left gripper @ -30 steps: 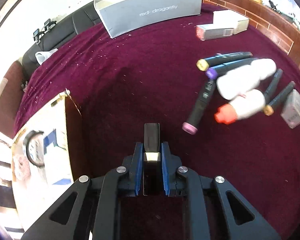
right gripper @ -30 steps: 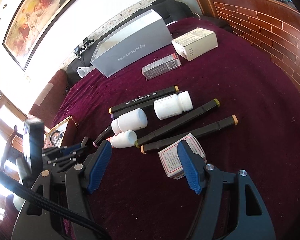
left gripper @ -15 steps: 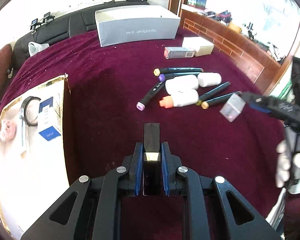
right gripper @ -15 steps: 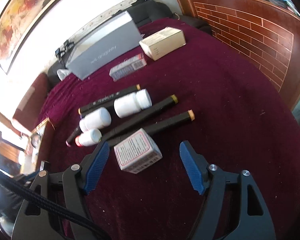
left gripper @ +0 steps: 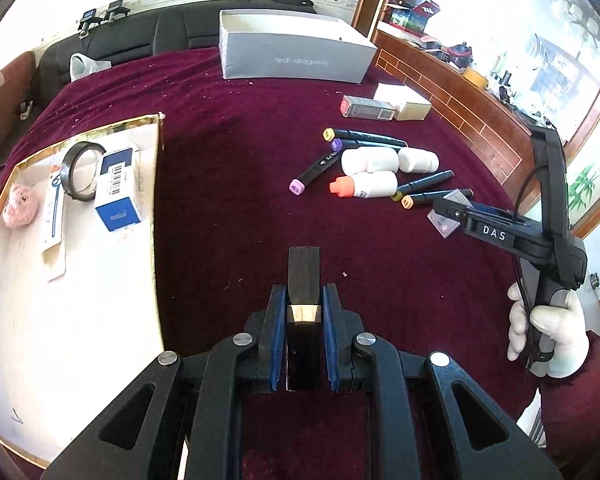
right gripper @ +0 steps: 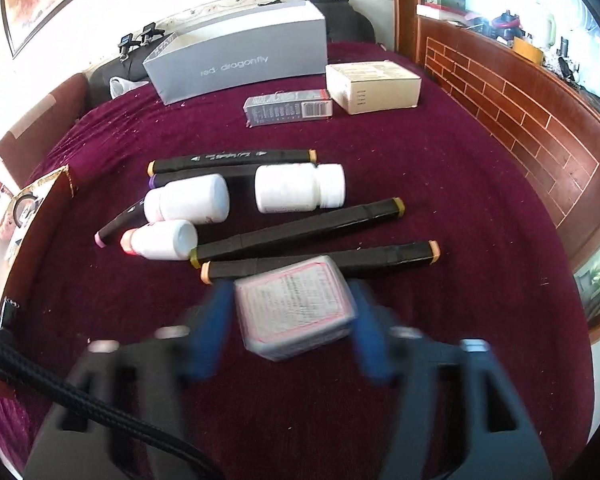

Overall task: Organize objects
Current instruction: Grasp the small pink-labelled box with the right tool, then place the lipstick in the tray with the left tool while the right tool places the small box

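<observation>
My right gripper (right gripper: 294, 314) has just been closing around the small box (right gripper: 296, 308); next, squeeze and lift. My left gripper (left gripper: 303, 312) clamps a dark bar (left gripper: 303, 276).

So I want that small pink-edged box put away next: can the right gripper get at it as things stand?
Probably yes. The right gripper has been closing, its blue fingers on either side of the small box, nothing between. The nearest marker lies just behind the box. Blur hides whether the fingers touch it yet.
</observation>
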The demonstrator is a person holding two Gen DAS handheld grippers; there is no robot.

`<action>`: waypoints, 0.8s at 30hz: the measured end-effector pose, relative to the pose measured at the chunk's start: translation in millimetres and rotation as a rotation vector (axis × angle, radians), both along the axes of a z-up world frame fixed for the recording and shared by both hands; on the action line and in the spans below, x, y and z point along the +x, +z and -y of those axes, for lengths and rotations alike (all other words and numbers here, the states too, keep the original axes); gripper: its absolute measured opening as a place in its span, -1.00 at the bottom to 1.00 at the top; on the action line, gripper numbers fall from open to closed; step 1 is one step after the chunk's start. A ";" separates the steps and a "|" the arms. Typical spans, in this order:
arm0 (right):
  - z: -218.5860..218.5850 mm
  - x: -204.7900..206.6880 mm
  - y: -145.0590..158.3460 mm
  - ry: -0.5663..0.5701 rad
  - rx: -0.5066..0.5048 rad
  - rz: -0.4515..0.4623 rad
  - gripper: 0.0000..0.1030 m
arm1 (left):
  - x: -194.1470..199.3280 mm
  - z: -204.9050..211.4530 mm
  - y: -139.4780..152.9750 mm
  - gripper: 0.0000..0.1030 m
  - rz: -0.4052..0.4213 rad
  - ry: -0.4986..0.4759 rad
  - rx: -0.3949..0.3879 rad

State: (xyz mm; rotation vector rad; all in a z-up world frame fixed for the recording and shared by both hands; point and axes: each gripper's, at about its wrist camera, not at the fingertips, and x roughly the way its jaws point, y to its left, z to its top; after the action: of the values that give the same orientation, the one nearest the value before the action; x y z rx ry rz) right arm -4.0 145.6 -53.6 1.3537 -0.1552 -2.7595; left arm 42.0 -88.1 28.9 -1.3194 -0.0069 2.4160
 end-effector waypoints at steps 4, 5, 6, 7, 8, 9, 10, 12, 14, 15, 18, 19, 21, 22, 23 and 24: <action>-1.0 6.6 6.8 -0.006 -0.011 -0.007 -0.11 | 2.7 8.6 1.3 -0.72 -0.008 0.017 0.017; -0.8 8.8 9.5 -0.006 -0.010 -0.011 -0.12 | 3.3 11.0 1.6 -0.72 -0.011 0.023 0.022; -0.1 10.5 12.6 -0.005 -0.011 -0.014 -0.12 | 4.5 14.3 2.2 -0.72 -0.014 0.030 0.027; 0.8 12.7 16.5 -0.002 -0.012 -0.019 -0.12 | 5.6 18.3 2.7 -0.72 -0.015 0.037 0.033; 2.6 15.2 20.5 0.002 -0.012 -0.025 -0.12 | 6.7 22.0 3.4 -0.72 -0.016 0.043 0.040; 4.7 17.7 24.8 0.007 -0.012 -0.032 -0.12 | 8.3 27.9 4.9 -0.72 -0.020 0.054 0.050; 8.0 20.4 29.8 0.016 -0.013 -0.039 -0.11 | 9.5 32.5 6.1 -0.72 -0.023 0.061 0.056; 17.1 25.2 41.6 0.037 -0.017 -0.059 -0.11 | 12.0 46.1 10.8 -0.72 -0.034 0.086 0.070; 30.6 30.0 54.8 0.072 -0.025 -0.079 -0.11 | 13.2 59.9 15.4 -0.72 -0.043 0.108 0.081; 38.2 32.1 61.2 0.090 -0.029 -0.088 -0.11 | 14.1 70.0 18.9 -0.72 -0.052 0.126 0.087; 66.1 35.9 79.2 0.158 -0.051 -0.114 -0.11 | 13.1 93.9 25.8 -0.72 -0.072 0.169 0.086; 78.9 37.0 85.4 0.186 -0.066 -0.121 -0.11 | 11.7 103.1 28.0 -0.72 -0.078 0.187 0.084; 99.3 36.8 95.2 0.231 -0.091 -0.128 -0.11 | 9.4 120.1 31.6 -0.72 -0.090 0.217 0.075; 113.1 35.7 100.6 0.261 -0.108 -0.128 -0.11 | 8.0 129.6 33.3 -0.72 -0.097 0.234 0.064; 124.6 33.9 104.2 0.288 -0.128 -0.125 -0.11 | 5.8 138.4 34.3 -0.72 -0.101 0.249 0.052; 135.1 33.1 106.2 0.310 -0.146 -0.120 -0.11 | 3.3 145.0 34.3 -0.72 -0.101 0.262 0.044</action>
State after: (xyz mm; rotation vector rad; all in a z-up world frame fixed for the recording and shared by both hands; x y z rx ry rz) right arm 29.1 10.5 52.6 1.0715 -0.1255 -2.5078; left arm 45.3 -233.1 63.2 -1.2416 -0.2173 2.6808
